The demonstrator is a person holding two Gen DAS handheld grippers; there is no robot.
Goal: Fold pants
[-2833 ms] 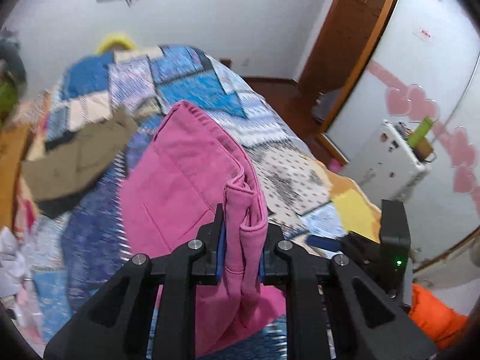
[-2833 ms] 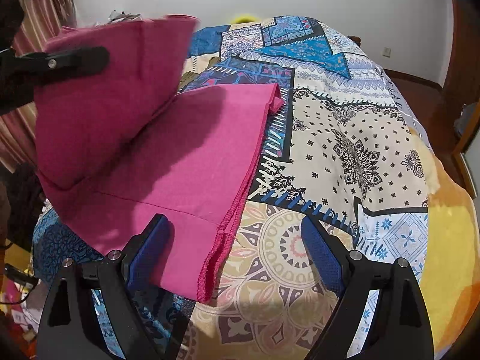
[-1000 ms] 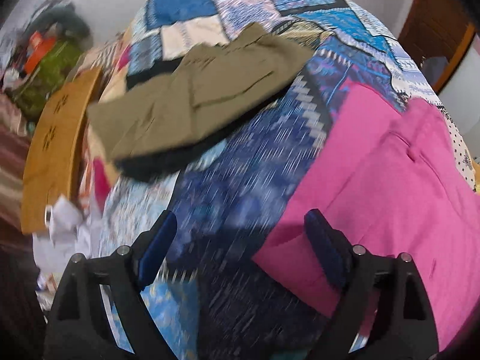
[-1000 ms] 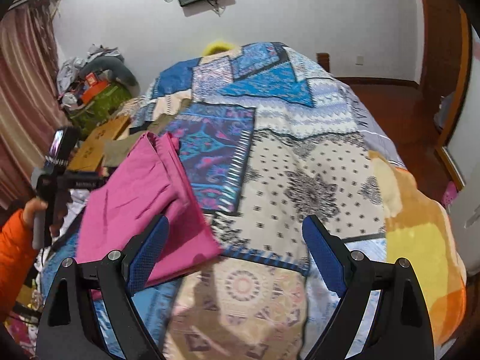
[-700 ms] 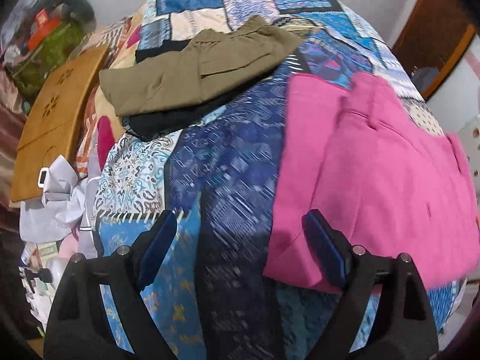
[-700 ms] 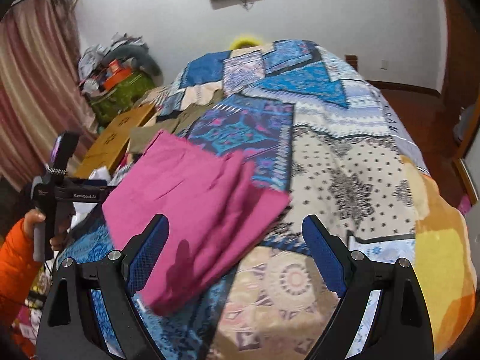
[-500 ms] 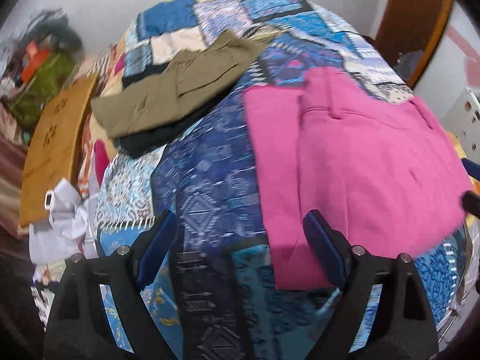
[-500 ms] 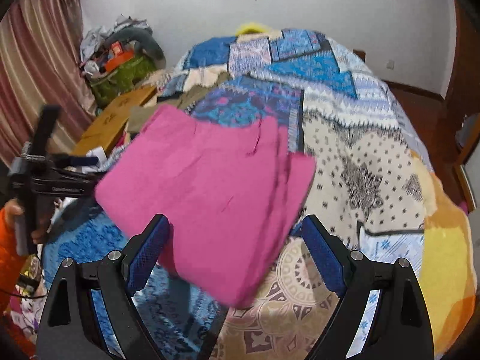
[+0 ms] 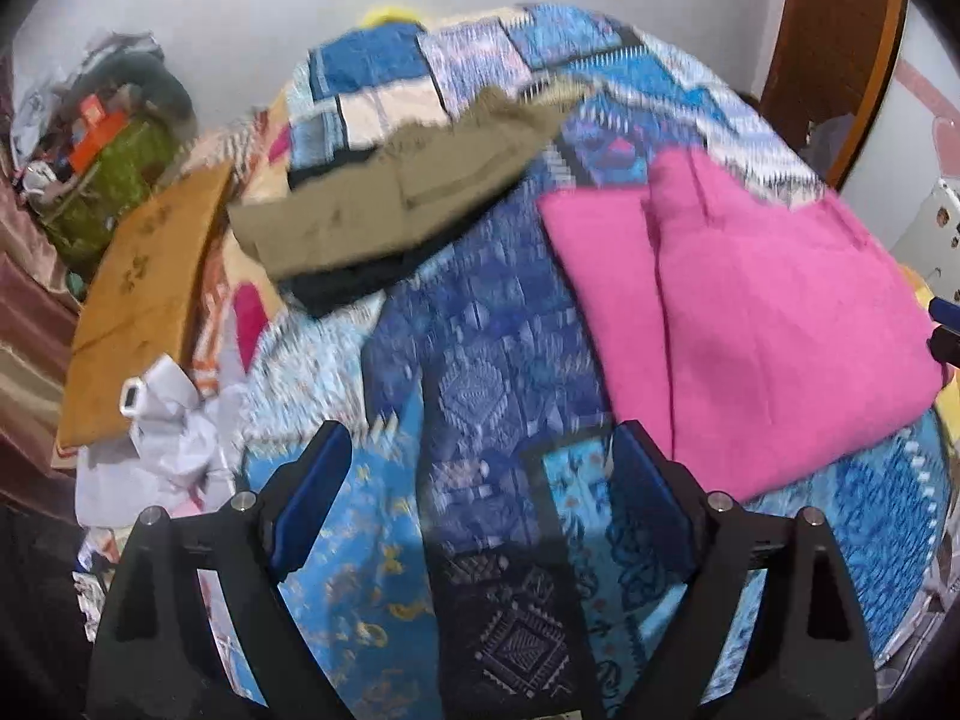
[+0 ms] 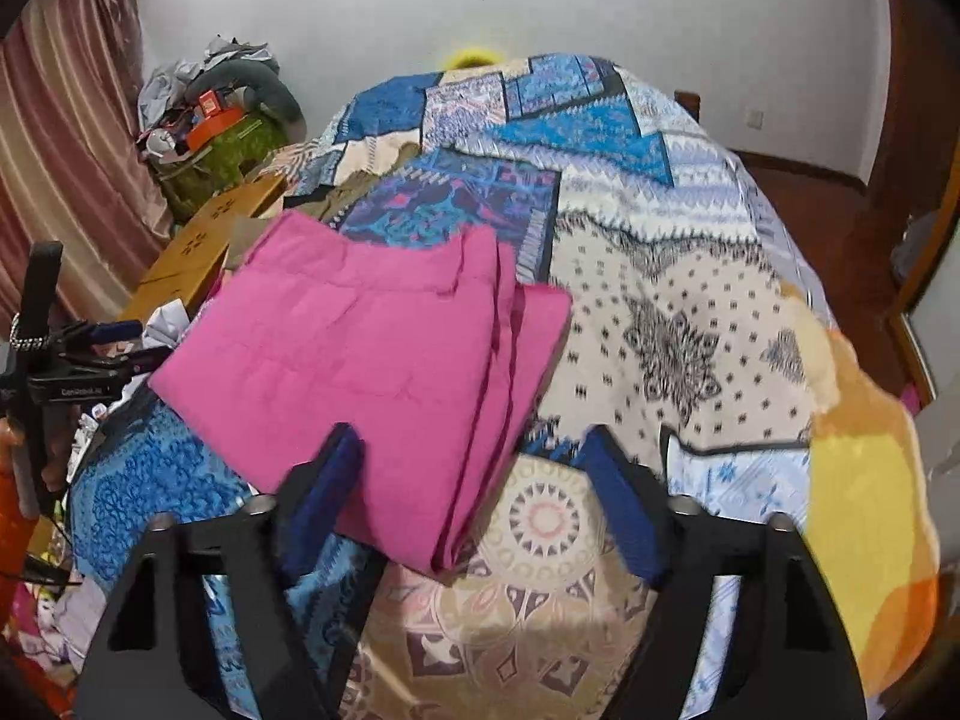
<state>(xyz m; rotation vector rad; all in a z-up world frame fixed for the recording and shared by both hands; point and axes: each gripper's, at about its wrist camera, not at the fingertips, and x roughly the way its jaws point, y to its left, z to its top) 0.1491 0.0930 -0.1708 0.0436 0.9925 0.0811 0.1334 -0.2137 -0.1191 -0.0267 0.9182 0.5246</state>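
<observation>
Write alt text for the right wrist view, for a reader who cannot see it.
Folded pink pants lie flat on a patchwork bedspread, just beyond the open, empty right tongs. The left tongs show at the left edge, with a curtain and piled clutter behind.

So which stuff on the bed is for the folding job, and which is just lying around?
For the job:
folded pink pants
left gripper, open
right gripper, open

Just lying around:
olive-green folded garment
brown cardboard box
crumpled white paper

One pink pants [image 10: 372, 360], one olive garment [image 9: 390, 204], two grippers [image 9: 480, 510].
</observation>
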